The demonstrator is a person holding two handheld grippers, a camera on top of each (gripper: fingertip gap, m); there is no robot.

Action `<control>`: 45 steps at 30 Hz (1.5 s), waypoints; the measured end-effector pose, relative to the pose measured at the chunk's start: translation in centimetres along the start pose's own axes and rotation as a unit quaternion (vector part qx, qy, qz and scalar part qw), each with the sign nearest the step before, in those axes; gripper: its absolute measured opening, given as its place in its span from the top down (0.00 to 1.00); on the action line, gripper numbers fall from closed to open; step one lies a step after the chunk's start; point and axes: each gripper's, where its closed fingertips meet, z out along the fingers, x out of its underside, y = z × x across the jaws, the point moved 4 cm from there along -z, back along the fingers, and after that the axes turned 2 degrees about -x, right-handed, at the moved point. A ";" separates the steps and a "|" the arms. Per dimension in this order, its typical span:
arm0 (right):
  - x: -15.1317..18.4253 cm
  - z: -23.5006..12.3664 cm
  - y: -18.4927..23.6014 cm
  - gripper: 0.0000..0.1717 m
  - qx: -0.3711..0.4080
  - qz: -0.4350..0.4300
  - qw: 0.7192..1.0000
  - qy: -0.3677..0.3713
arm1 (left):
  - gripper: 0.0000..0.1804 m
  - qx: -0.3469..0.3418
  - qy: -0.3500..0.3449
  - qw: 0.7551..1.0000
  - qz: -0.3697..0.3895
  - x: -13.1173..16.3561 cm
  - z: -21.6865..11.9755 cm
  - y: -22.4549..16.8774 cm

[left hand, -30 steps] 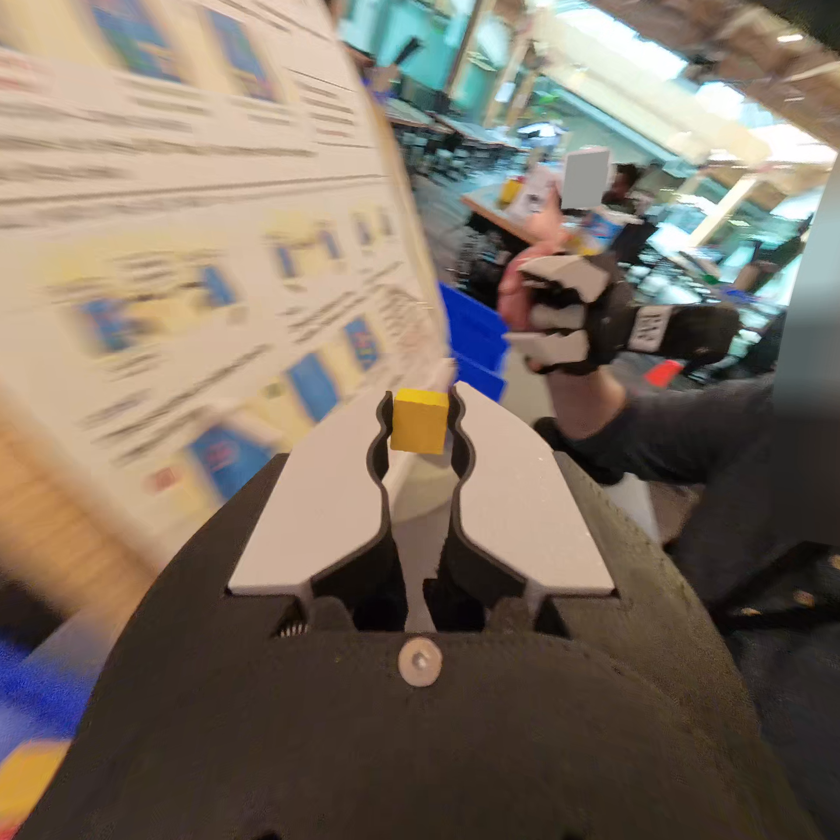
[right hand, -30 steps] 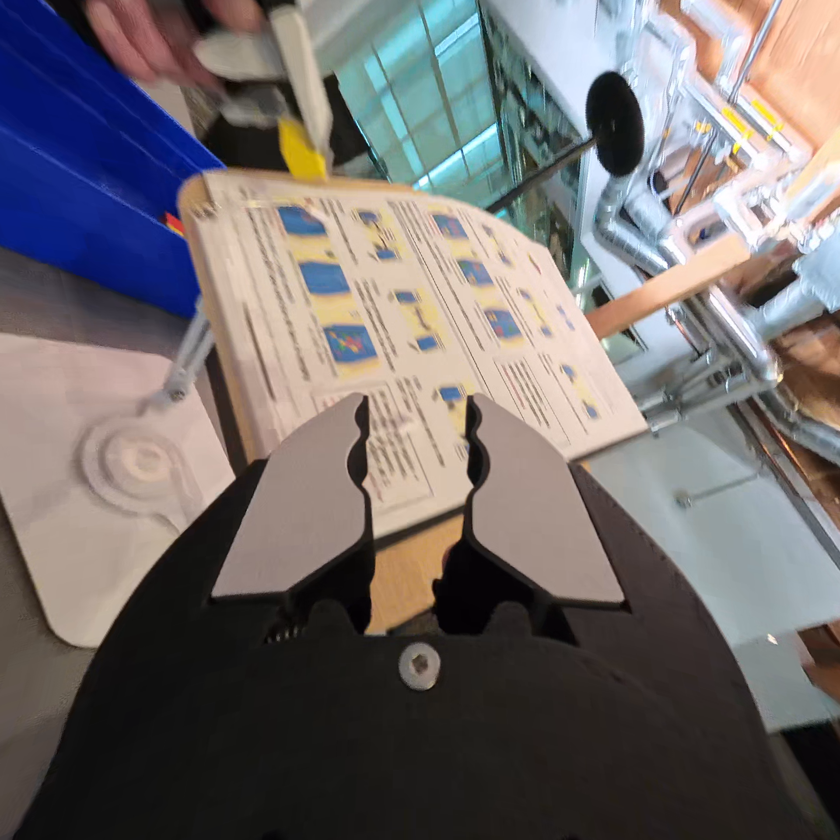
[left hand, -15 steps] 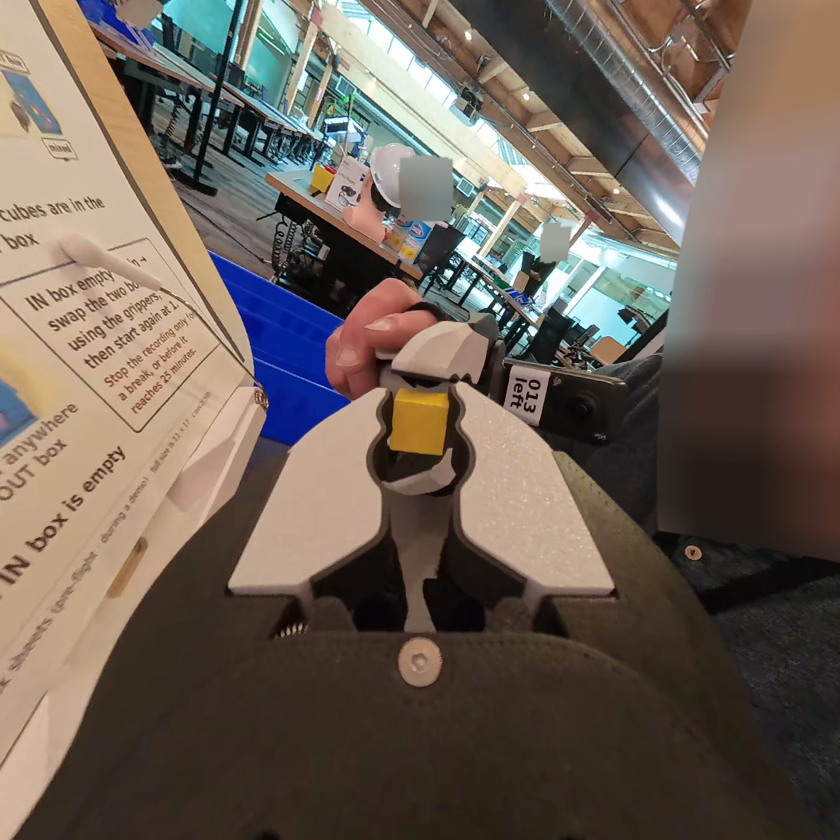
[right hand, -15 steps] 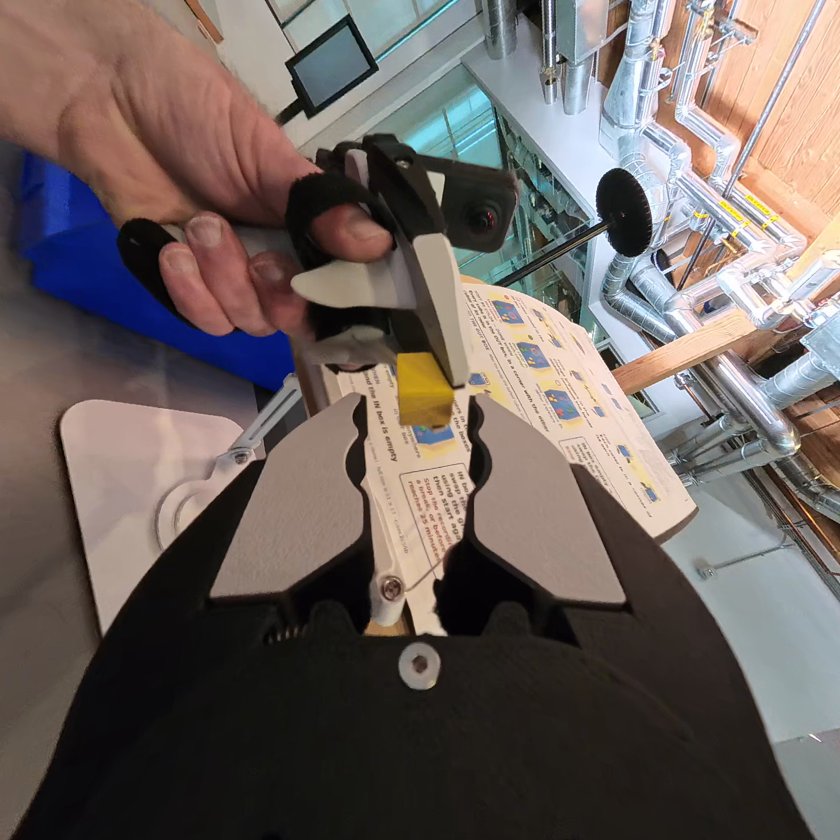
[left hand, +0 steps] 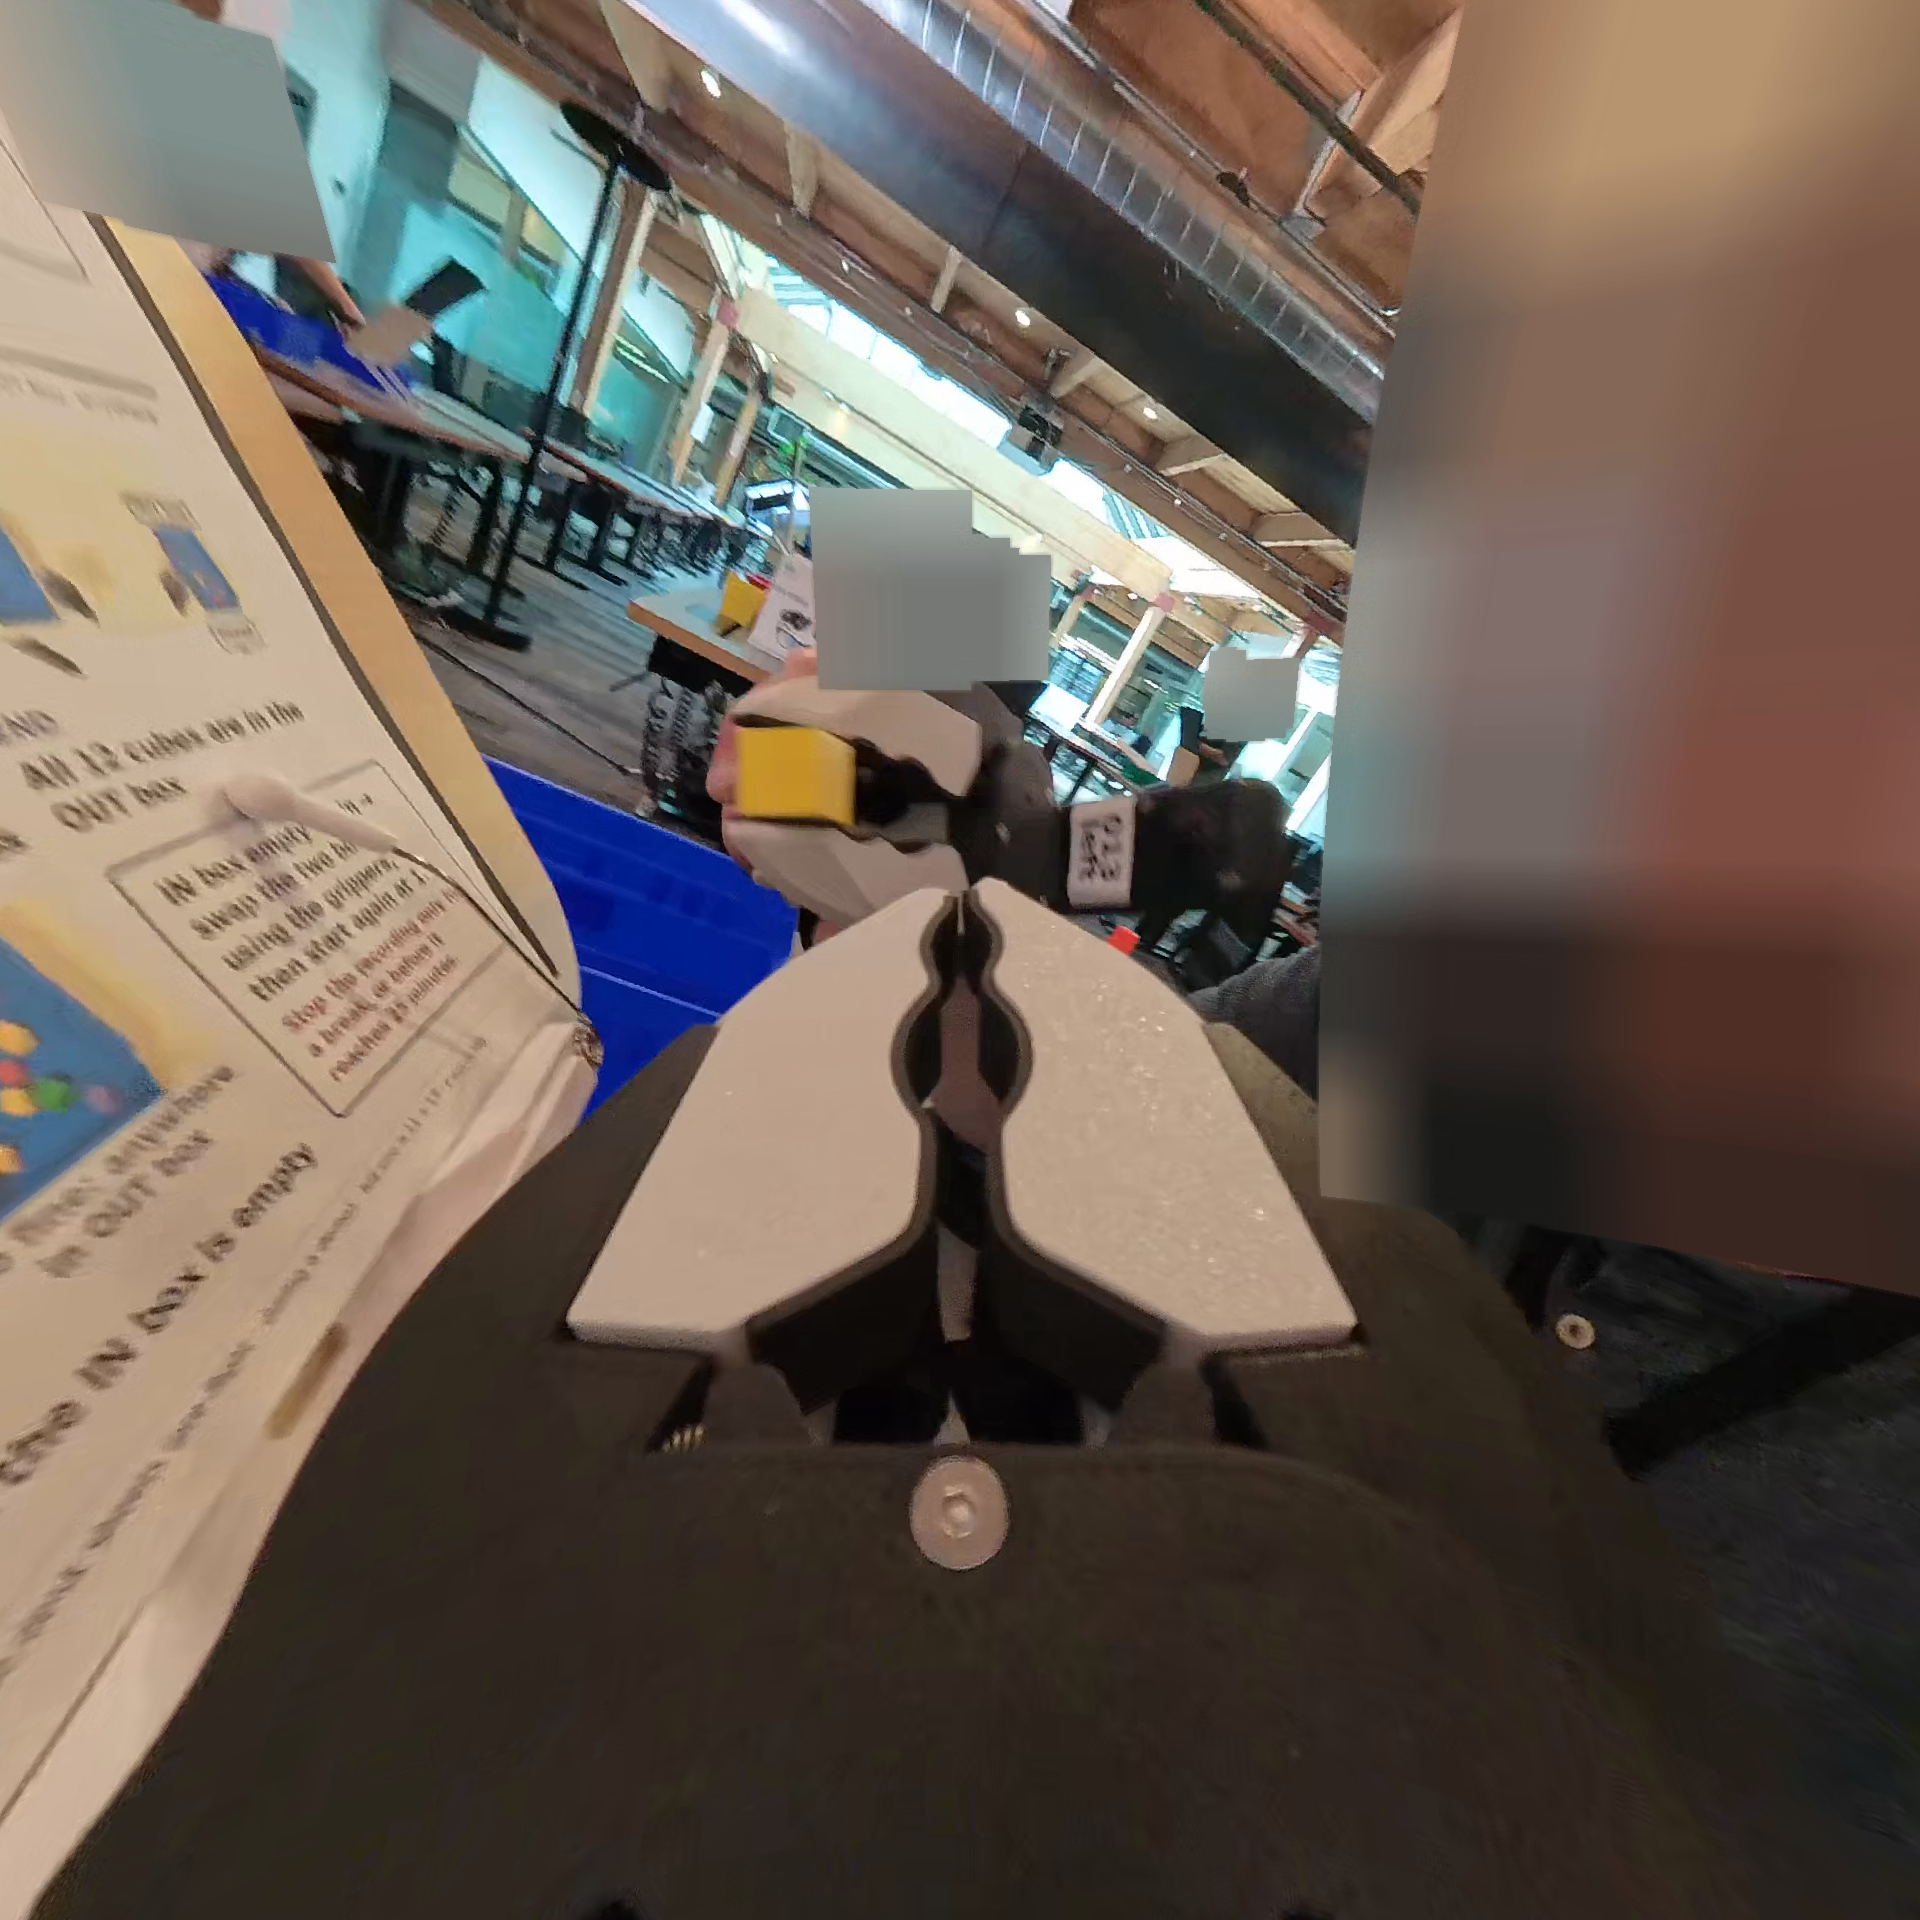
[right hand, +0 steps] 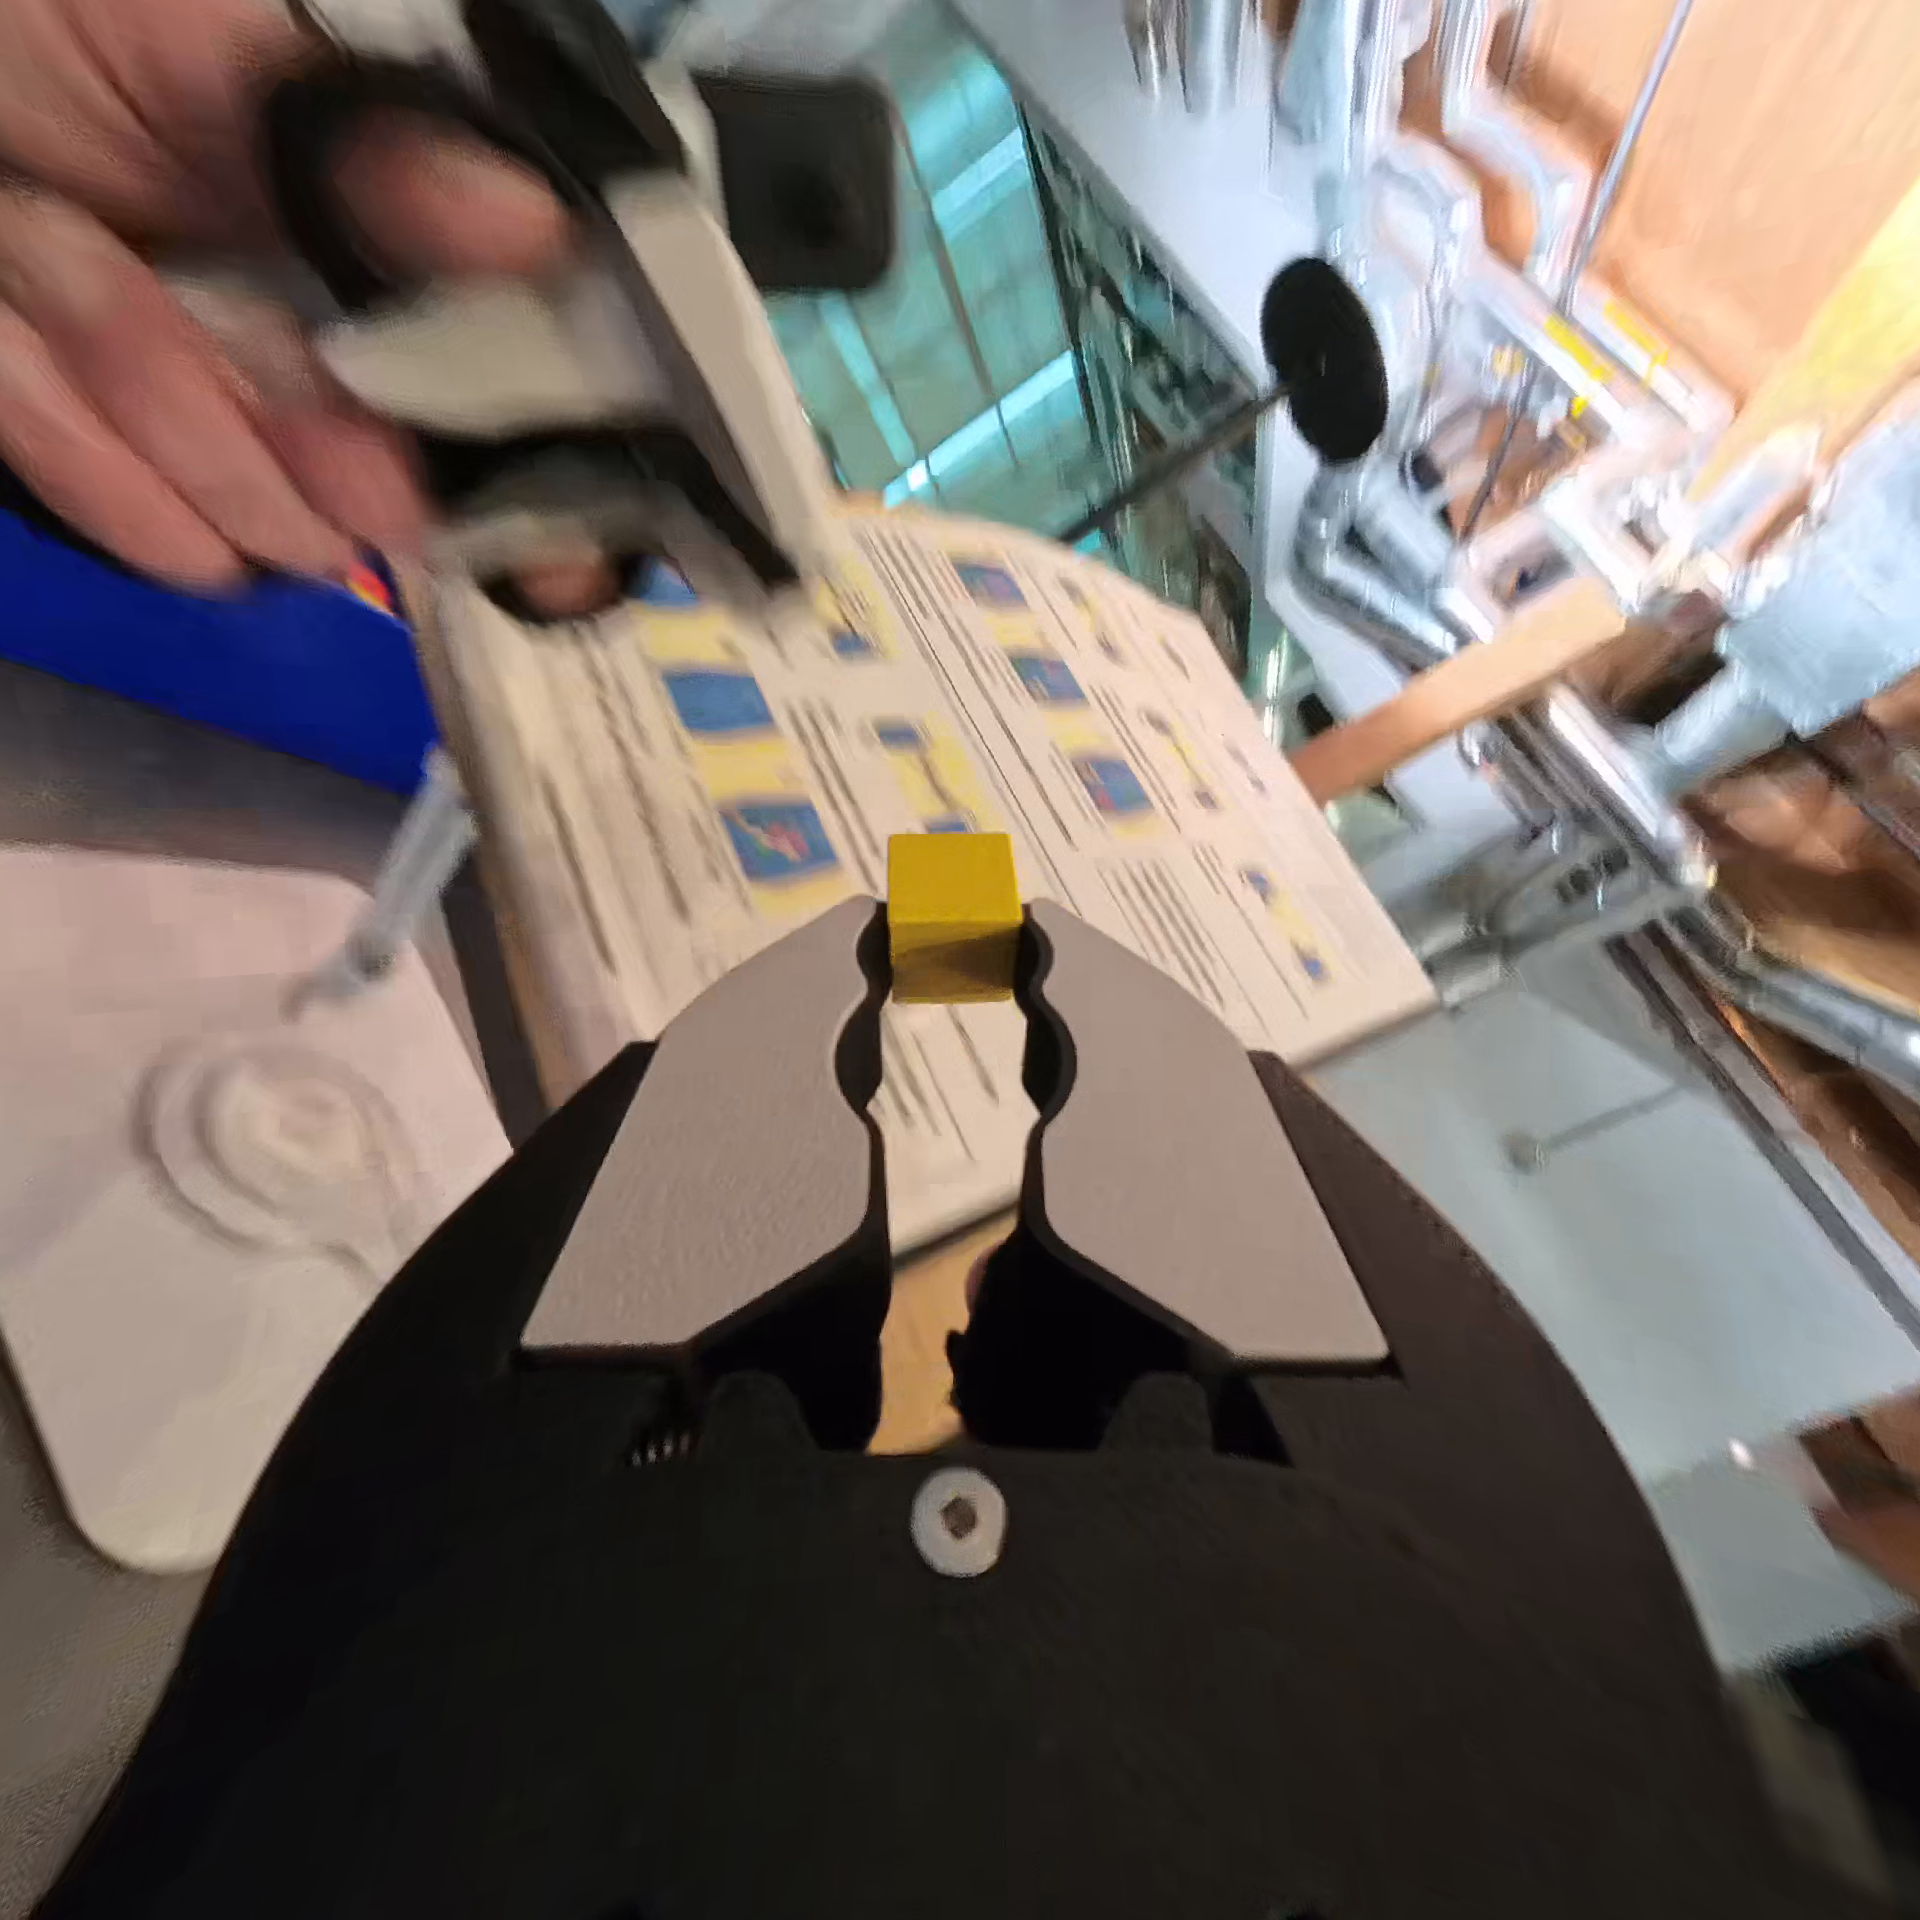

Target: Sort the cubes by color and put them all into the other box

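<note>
Beyond both tongs stands the biggest thing around, a slanted instruction board (right hand: 1039,790) covered in printed sheets, filling the space ahead of the right tongs (right hand: 954,920) and rising just left of the left tongs (left hand: 961,902). Behind it, to the left in both views, a blue box (left hand: 644,914) shows its rim; from the left wrist camera it sits between the board's lower corner and the closed tips. Down at the left of the right tongs lies a white base plate (right hand: 208,1091) on the grey table (right hand: 94,769), blurred.

And now the tongs themselves! The left pair are pressed together at the tips, nothing between them. The right pair, seen from the left wrist camera straight ahead (left hand: 831,790), are clamped on a yellow cube (right hand: 951,914), pads pressing on both its sides. From the right wrist camera that cube pokes out just past the fingertips. A hand (right hand: 156,312) grips the left tongs up at the top left, heavily blurred.
</note>
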 end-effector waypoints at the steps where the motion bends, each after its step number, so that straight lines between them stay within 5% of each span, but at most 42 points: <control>1: 1.9 -0.3 -1.3 0.87 -0.010 0.014 0.999 0.037 | 1.00 -0.010 -0.007 1.000 0.013 -0.4 -0.4 -0.1; 5: 12.2 -3.1 -6.9 0.87 0.019 0.064 0.970 0.233 | 1.00 -0.047 -0.008 0.998 0.048 -1.4 -1.5 -0.4; 9: 22.5 -7.3 -7.3 0.87 -0.012 0.115 0.885 0.452 | 1.00 -0.064 -0.004 0.996 0.056 -1.6 -2.1 -0.1; 12: 28.3 -9.6 -5.7 0.87 -0.032 0.149 0.822 0.549 | 1.00 -0.066 0.007 0.996 0.055 -1.3 -1.9 0.1; 23: 37.5 -12.4 1.0 0.86 -0.093 0.123 0.694 0.704 | 1.00 -0.077 0.036 0.994 0.067 -0.6 -1.6 0.3; 29: 38.1 -12.5 0.9 0.72 -0.087 0.099 0.688 0.713 | 1.00 -0.085 0.046 0.993 0.073 -0.5 -1.7 0.3; 33: 35.3 -11.7 -2.3 0.77 -0.042 0.121 0.733 0.668 | 1.00 -0.115 0.051 0.987 0.096 -1.3 -2.9 0.3; 38: 30.6 -10.7 -7.2 0.83 0.041 0.135 0.798 0.586 | 0.99 -0.243 0.047 0.958 0.147 -3.8 -7.8 1.6; 45: 29.0 -9.0 -6.3 0.83 0.013 0.120 0.825 0.551 | 0.86 -0.437 0.046 0.889 0.130 -5.6 -17.7 6.1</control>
